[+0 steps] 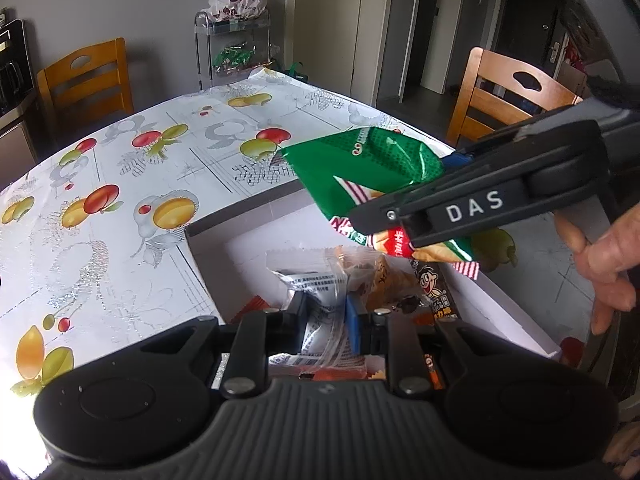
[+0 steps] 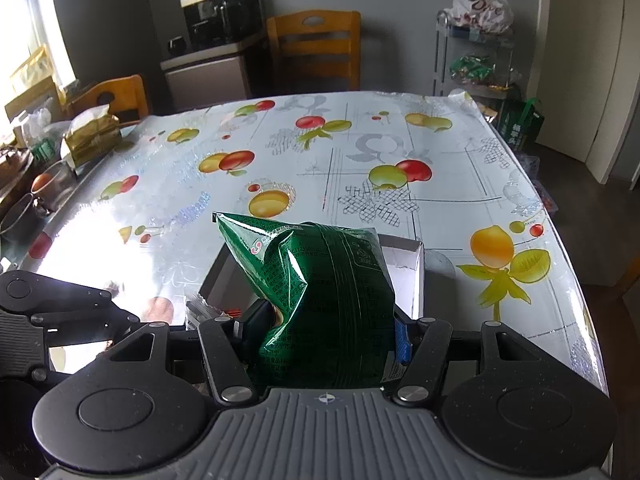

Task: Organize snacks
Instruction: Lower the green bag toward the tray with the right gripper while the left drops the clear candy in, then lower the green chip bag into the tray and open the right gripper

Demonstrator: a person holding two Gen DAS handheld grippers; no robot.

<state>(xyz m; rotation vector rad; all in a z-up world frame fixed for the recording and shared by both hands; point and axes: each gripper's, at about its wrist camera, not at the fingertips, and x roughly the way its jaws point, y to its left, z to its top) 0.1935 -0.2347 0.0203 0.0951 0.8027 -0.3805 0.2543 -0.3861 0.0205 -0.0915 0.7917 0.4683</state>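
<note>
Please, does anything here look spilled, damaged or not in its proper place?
Nothing is spilled or torn. The green snack bag is only dented where the right tool squeezes it above the white box. The left tool pinches a clear packet over the same box.

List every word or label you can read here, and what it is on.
"DAS": on the right tool.
"Dove", partly creased: on the white bag atop the rack.
Small print on the green packet: too small to read.
Print on the clear wrapper in the left tool: blurred.
</note>
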